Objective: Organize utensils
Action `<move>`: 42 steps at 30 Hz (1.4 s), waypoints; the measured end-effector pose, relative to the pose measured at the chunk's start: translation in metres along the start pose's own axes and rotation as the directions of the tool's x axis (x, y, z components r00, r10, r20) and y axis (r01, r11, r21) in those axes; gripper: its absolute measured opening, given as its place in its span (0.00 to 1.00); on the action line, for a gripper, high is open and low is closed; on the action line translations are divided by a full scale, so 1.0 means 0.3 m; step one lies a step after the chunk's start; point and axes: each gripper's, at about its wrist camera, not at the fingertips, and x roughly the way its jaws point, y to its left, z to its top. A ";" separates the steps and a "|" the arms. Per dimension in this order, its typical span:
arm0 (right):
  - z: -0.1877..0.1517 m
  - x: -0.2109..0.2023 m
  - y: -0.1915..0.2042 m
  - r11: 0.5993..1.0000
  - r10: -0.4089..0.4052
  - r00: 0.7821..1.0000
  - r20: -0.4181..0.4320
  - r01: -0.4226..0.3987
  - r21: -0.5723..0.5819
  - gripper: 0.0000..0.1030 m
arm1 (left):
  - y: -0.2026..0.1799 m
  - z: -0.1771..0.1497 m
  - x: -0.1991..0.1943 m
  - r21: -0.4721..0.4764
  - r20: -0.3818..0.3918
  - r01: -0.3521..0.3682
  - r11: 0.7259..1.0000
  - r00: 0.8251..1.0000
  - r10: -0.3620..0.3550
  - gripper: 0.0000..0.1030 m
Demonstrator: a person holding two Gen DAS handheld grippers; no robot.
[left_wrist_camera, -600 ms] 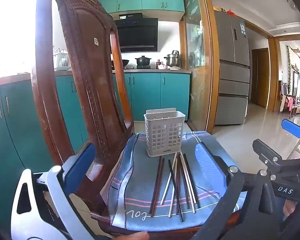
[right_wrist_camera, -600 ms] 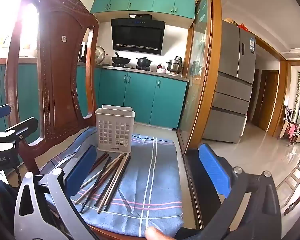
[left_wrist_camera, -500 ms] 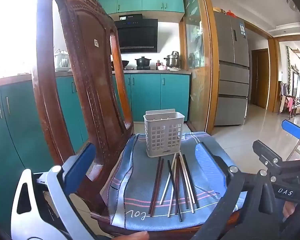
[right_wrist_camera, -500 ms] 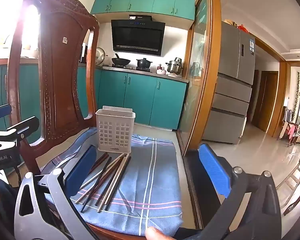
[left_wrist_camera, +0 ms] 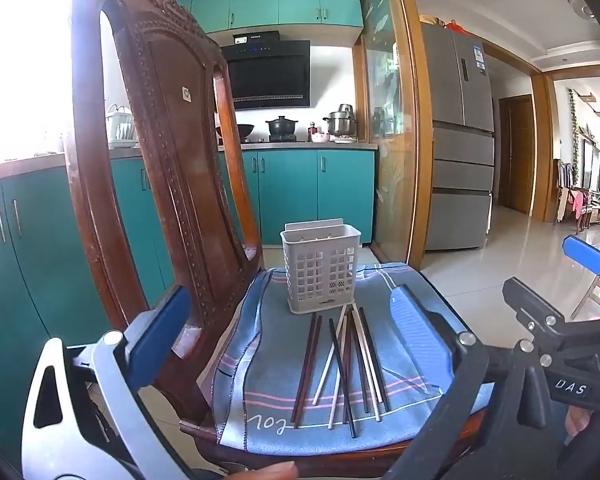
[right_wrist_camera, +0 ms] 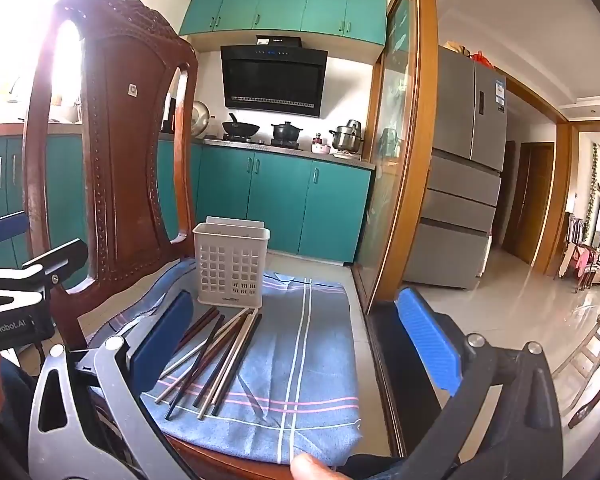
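Several chopsticks, dark brown, black and cream, lie loosely fanned on a blue cloth over a chair seat. A white perforated holder stands upright at their far ends. In the right wrist view the chopsticks and holder sit left of centre. My left gripper is open and empty, held in front of the seat. My right gripper is open and empty, to the right of the left one.
The carved wooden chair back rises on the left of the seat. The seat's front edge is close to me. Teal kitchen cabinets, a glass door frame and a fridge stand behind.
Both views have shifted only slightly. The chopsticks and holder have not moved, and both grippers stay open.
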 end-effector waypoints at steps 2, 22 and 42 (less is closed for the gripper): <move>-0.001 -0.004 0.000 1.000 0.000 1.000 0.002 0.000 -0.001 0.98 | -0.003 0.001 -0.005 0.000 0.003 0.000 1.000 1.000 0.000 0.97; 0.004 -0.032 0.001 1.000 0.003 1.000 0.027 -0.003 -0.005 0.98 | -0.001 0.004 -0.015 -0.001 0.007 0.000 1.000 1.000 0.000 0.97; 0.011 -0.035 0.012 1.000 0.003 1.000 0.030 -0.003 -0.019 0.98 | 0.002 0.003 -0.014 -0.005 0.003 0.001 1.000 1.000 -0.001 0.97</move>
